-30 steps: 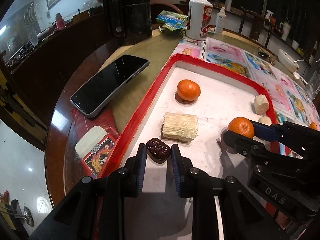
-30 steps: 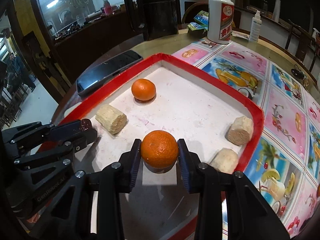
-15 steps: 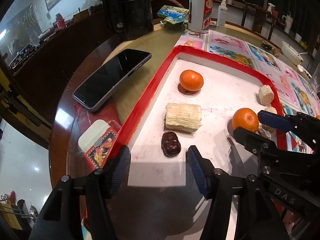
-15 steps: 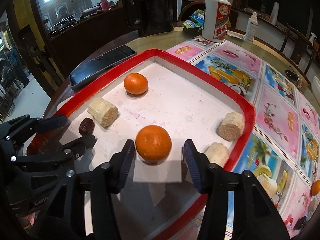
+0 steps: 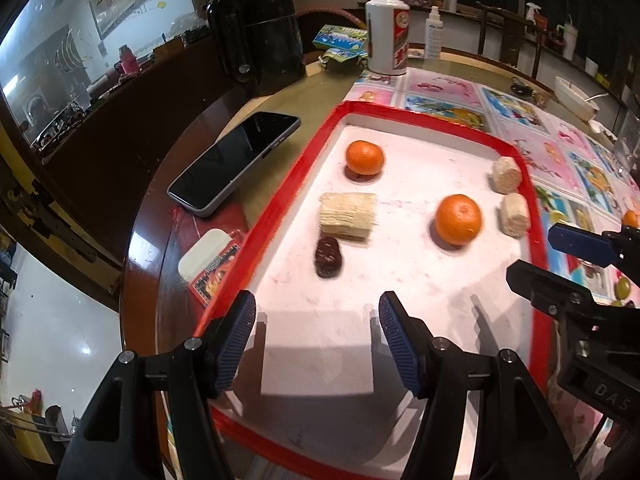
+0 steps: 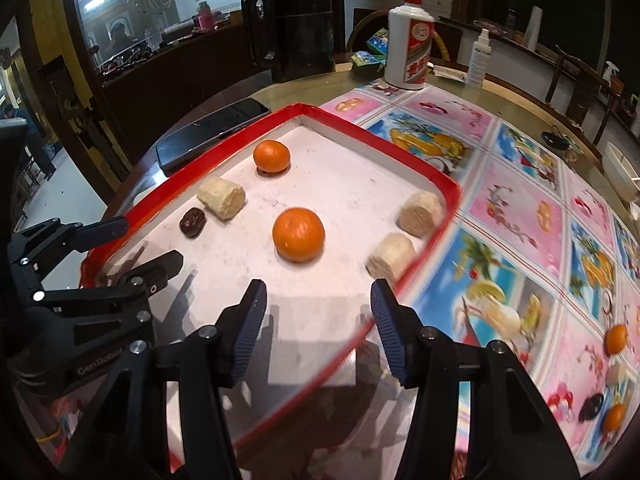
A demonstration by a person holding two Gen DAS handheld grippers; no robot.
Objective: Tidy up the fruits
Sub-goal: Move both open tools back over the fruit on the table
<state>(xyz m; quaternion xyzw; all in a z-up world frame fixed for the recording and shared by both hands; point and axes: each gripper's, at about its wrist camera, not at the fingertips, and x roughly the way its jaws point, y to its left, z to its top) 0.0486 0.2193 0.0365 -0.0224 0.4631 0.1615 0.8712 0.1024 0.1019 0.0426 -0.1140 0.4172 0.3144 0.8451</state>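
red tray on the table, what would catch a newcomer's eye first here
The red-rimmed tray with its white floor stands out, and on it two bright oranges: one near the far left corner, a bigger-looking one nearer the middle. Around them lie three pale cut cylinders and a dark brown date-like fruit. Both grippers, left and right, hang open and empty at the tray's near edge.

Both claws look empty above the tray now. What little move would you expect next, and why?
Probably the right gripper swings to its right, toward the oranges lying on the flowered tablecloth. Both it and the left gripper are open and empty, while the tray already holds two oranges and a dark date.
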